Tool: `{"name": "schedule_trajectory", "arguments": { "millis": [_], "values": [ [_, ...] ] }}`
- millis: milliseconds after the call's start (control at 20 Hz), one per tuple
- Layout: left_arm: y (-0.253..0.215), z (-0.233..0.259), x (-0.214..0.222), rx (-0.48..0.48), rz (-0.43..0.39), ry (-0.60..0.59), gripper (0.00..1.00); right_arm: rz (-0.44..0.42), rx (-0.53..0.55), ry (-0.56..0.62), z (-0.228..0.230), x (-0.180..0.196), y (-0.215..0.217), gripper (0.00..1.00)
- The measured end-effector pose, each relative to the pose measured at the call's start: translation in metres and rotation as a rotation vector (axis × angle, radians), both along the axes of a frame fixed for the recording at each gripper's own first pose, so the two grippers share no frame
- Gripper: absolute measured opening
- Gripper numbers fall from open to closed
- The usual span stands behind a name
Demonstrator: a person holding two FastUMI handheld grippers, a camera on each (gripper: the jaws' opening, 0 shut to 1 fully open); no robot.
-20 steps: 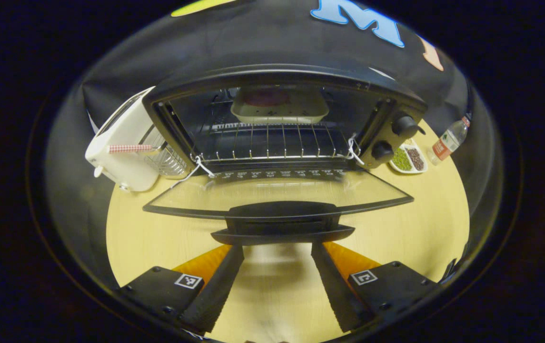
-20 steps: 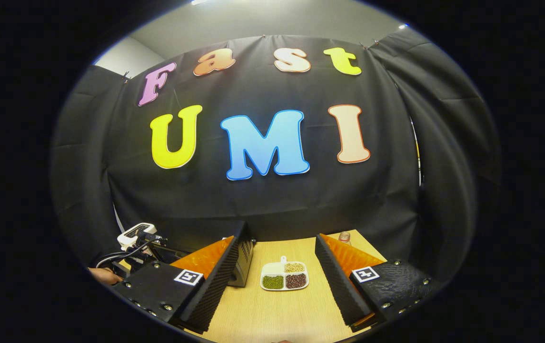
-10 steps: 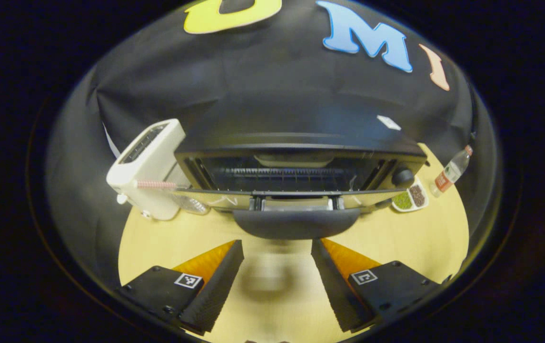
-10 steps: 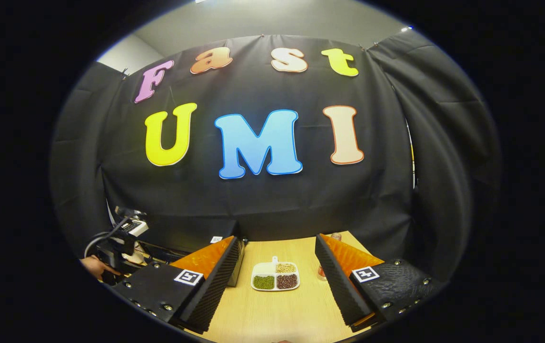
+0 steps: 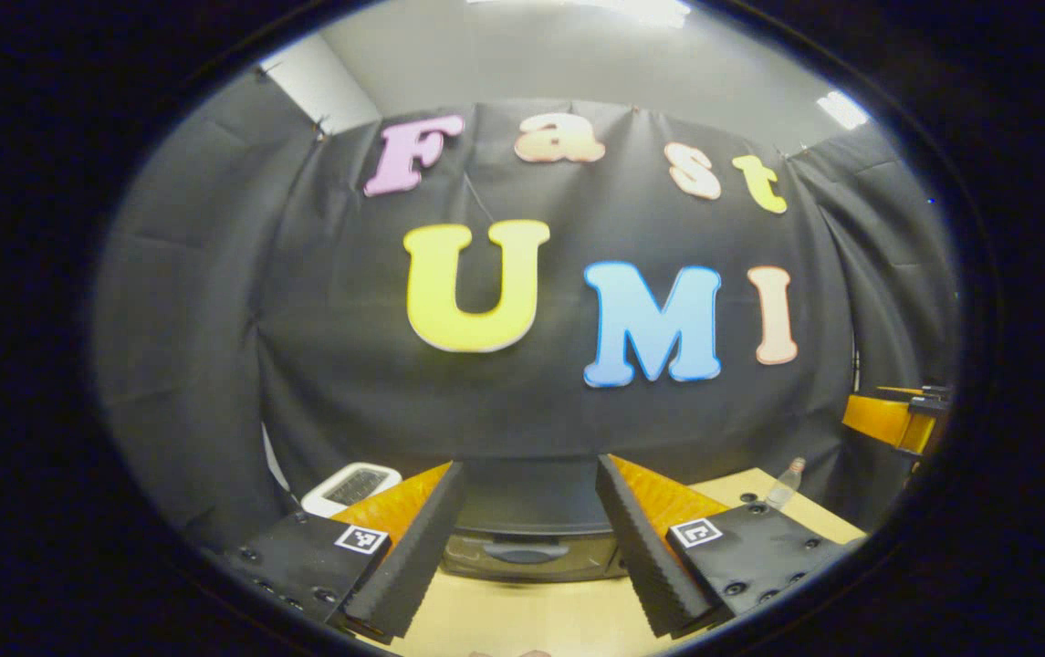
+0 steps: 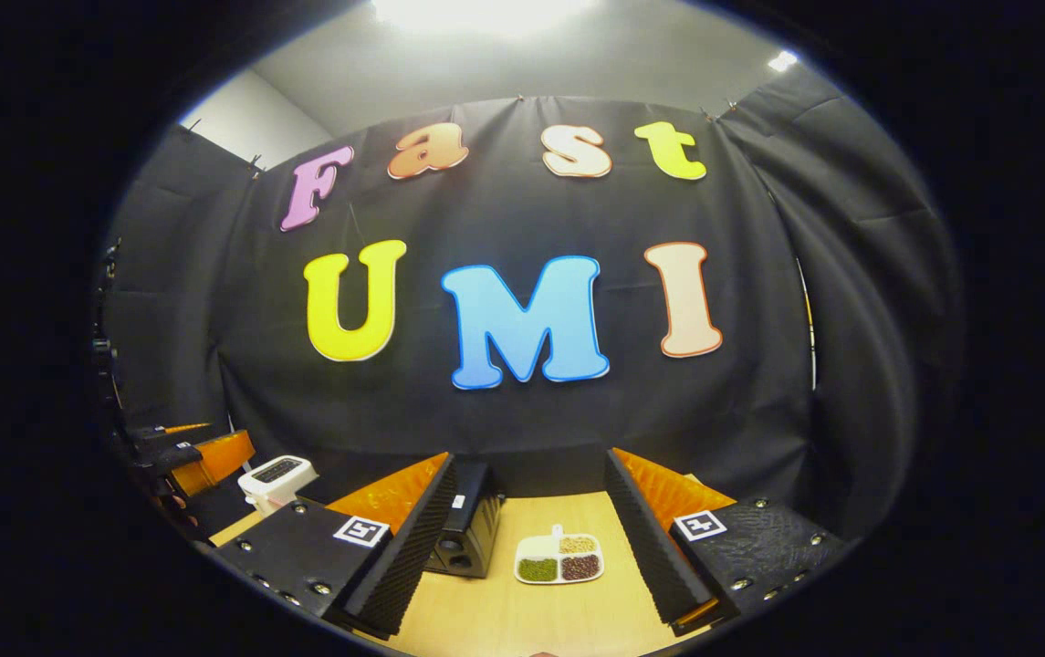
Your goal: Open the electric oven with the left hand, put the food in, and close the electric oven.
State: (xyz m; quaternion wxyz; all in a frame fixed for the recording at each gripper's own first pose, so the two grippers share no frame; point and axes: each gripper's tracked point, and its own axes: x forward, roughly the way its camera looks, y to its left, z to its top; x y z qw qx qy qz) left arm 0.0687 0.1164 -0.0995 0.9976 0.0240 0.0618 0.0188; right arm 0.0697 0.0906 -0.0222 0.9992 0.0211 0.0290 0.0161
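Here the desk (image 5: 568, 620), a pale wooden surface, runs back to the black cloth wall, and the electric oven (image 5: 529, 529) is the biggest thing on it, a black box standing against the back edge. In the left gripper view its door is up against the front, closed, with the handle (image 5: 522, 553) facing the camera. The right gripper view catches the oven's right end, where its knobs (image 6: 451, 544) sit. The food is not visible through the door from either view.

Next in size, the white toaster (image 5: 351, 485) stands at the oven's left, near the desk's back-left corner. The left gripper (image 5: 527, 547) hangs in front of the oven, clear of the handle, its fingers (image 5: 408, 547) spread wide and holding nothing. The right gripper (image 6: 531, 538) floats over the right part of the desk, its fingers (image 6: 399, 557) likewise spread apart and empty.

Between those fingers, toward the back edge and just right of the oven, lies a small white divided dish (image 6: 559, 558) with green, dark and pale beans in separate compartments. Smallest, a clear plastic bottle (image 5: 784, 484) stands upright near the desk's back-right corner.
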Motion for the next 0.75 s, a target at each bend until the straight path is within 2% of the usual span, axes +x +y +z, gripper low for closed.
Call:
{"name": "schedule_trajectory", "arguments": {
  "millis": [100,250,300,750],
  "values": [
    [-0.009,0.031,-0.016,-0.008,-0.026,-0.056,1.00,0.018,0.006,-0.026,0.014,-0.006,0.013,0.98],
    [-0.010,0.058,-0.031,-0.024,-0.057,-0.099,0.91,0.039,0.009,-0.053,0.028,-0.013,0.029,0.98],
    [-0.009,0.057,-0.033,-0.021,-0.059,-0.093,1.00,0.043,0.010,-0.055,0.030,-0.015,0.033,0.98],
    [0.009,0.056,-0.046,-0.067,-0.080,-0.086,1.00,-0.003,0.002,-0.045,0.033,-0.037,0.036,0.98]
  ]
}}
